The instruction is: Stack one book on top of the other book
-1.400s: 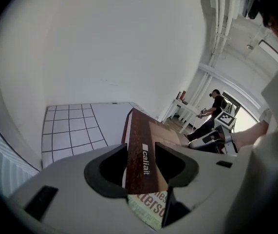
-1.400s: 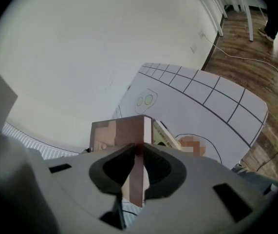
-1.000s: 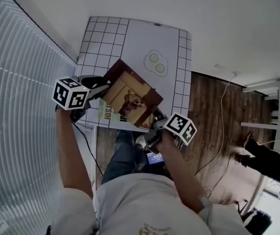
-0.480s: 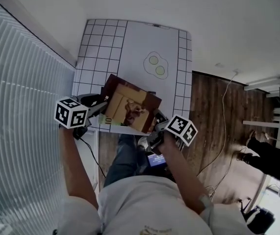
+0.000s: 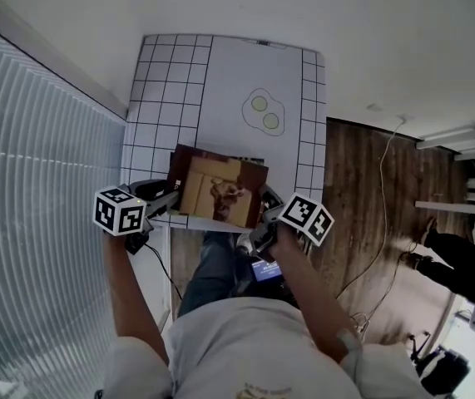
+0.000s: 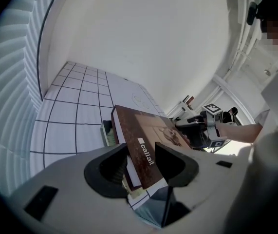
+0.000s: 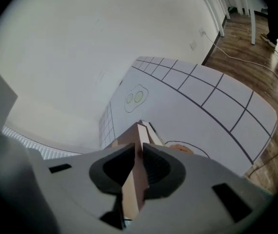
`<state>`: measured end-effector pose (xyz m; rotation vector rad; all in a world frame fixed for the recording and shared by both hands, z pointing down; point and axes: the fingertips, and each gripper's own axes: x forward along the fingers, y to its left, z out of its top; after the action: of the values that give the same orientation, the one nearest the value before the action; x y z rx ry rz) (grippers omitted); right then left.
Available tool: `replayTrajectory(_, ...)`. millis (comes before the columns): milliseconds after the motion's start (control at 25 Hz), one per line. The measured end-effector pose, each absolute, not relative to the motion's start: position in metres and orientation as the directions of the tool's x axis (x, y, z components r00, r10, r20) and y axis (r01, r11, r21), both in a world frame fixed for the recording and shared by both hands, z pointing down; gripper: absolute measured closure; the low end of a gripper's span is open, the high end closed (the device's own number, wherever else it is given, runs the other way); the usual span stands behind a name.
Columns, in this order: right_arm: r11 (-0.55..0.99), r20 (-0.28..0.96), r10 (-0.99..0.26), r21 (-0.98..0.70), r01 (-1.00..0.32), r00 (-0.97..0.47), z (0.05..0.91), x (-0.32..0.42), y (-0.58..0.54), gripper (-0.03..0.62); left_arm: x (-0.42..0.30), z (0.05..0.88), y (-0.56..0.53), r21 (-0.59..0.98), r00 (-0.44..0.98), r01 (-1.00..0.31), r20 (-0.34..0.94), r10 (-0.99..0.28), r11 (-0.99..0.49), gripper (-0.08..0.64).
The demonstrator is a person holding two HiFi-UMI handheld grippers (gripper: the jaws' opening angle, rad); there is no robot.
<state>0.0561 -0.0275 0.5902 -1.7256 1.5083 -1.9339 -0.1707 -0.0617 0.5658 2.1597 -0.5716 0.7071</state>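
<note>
Clamps brown book (image 5: 220, 191) in left gripper (image 6: 141, 159) and right gripper (image 7: 139, 162) fingers. Sits lower, flatter than 1 second ago, nearly covering green book (image 6: 106, 131); release next.

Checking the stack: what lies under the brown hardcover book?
A green-edged second book peeks out beneath the brown hardcover book, on the white gridded table. Its cover and how squarely the two align are hidden.

lower bk (image 6: 106, 131) mostly hidden under brown bk (image 6: 148, 130), title unreadable
</note>
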Motion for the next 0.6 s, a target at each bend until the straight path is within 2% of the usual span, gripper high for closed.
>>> replayTrajectory(440,-0.419,0.648,-0.66,-0.737,-0.53,-0.38,0.596,0.062,-0.044,0.549,-0.173,0.583,-0.034,0.597,0.76,-0.599,0.634,-0.142,-0.534,0.376)
replayTrajectory(600,-0.393,0.637,-0.663,-0.743,-0.542,-0.393,0.598,0.062,-0.051,0.549,-0.175,0.587,-0.034,0.601,0.763,-0.609,0.621,-0.179,-0.517,0.398)
